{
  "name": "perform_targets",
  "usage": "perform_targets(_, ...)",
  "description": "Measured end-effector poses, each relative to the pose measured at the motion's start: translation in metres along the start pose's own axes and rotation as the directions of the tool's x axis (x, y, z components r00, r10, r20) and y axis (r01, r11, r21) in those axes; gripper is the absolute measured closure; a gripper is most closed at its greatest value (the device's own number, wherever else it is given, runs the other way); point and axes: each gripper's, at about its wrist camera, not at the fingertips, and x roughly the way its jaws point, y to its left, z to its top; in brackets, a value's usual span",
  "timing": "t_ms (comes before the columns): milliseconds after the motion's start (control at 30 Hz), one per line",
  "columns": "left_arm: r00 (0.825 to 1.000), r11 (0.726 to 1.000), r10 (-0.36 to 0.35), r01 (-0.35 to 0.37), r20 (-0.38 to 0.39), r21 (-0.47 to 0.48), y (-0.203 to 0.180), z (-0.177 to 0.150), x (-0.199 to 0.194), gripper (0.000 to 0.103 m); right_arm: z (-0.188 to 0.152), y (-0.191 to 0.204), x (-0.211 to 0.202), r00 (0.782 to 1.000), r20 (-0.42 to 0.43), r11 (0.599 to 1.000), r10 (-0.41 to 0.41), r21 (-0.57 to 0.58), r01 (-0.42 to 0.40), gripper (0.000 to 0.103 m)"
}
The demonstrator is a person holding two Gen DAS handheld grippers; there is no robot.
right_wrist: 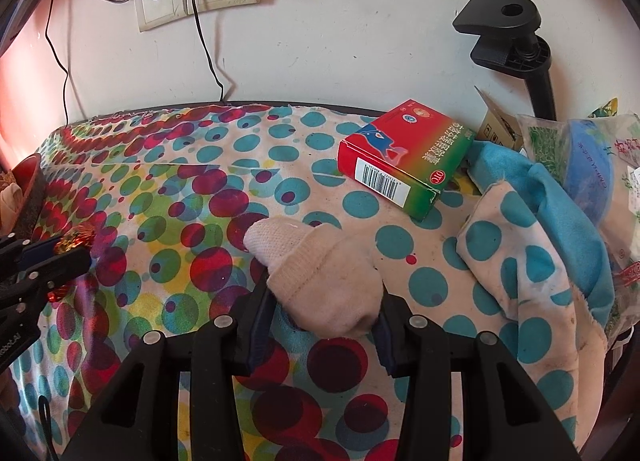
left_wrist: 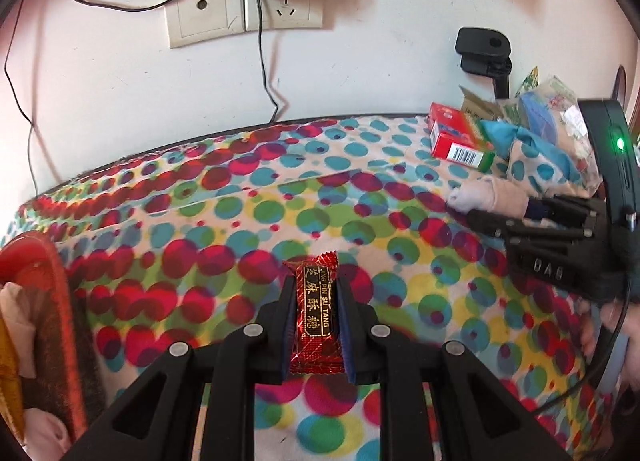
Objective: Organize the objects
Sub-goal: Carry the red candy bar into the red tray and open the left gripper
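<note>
Red plastic basket [left_wrist: 52, 261] at the far left holds folded cloths. Just right of it, the left gripper [left_wrist: 316, 301] clamps one red foil candy [left_wrist: 316, 317] above the dotted cloth [left_wrist: 240, 221]. Further right, the right gripper [right_wrist: 320, 293] grips one rolled beige sock [right_wrist: 324, 277]; one red-green medicine box [right_wrist: 404, 157] lies beyond.

A table draped in a polka-dot cloth [right_wrist: 280, 189] stands against the wall. On it, at the far right, lie a red-and-green box [right_wrist: 404, 157] and, beside it, crumpled plastic bags [right_wrist: 580, 165].
</note>
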Motion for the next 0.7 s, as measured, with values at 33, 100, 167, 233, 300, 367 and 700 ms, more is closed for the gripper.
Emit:
perform_targets(33, 1.0, 1.0, 0.005, -0.005, -0.001, -0.006, 0.002, -0.002, -0.001, 0.084, 0.0, 0.0, 0.0, 1.0, 0.0, 1.0, 0.001, 0.001, -0.001, 0.061)
perform_targets(100, 1.0, 1.0, 0.0, -0.001, -0.009, -0.024, 0.006, -0.006, -0.002, 0.084, 0.0, 0.001, -0.001, 1.0, 0.0, 1.0, -0.001, 0.0, 0.001, 0.061)
perform_targets(167, 1.0, 0.999, 0.006, -0.007, -0.008, -0.052, 0.01, -0.01, -0.005, 0.084, 0.001, 0.001, -0.002, 1.0, -0.001, 1.0, -0.001, 0.001, 0.001, 0.061)
perform_targets(233, 1.0, 0.998, 0.007, -0.008, -0.009, -0.069, 0.013, -0.014, -0.008, 0.084, 0.001, 0.002, -0.003, 1.0, -0.001, 1.0, -0.002, 0.001, 0.002, 0.061)
perform_targets(300, 1.0, 0.997, 0.011, -0.011, -0.009, -0.074, 0.014, -0.018, -0.013, 0.084, 0.001, 0.003, -0.004, 1.0, -0.001, 1.0, -0.003, 0.001, 0.003, 0.061)
perform_targets(367, 1.0, 0.997, 0.017, -0.017, 0.0, -0.077, 0.015, -0.021, -0.02, 0.084, 0.001, 0.004, -0.004, 1.0, -0.001, 1.0, -0.003, 0.002, 0.003, 0.061)
perform_targets(700, 0.999, 0.993, 0.026, -0.024, 0.019, -0.116, 0.026, -0.028, -0.061, 0.084, 0.002, 0.004, -0.005, 1.0, -0.002, 1.0, -0.004, 0.001, 0.004, 0.061)
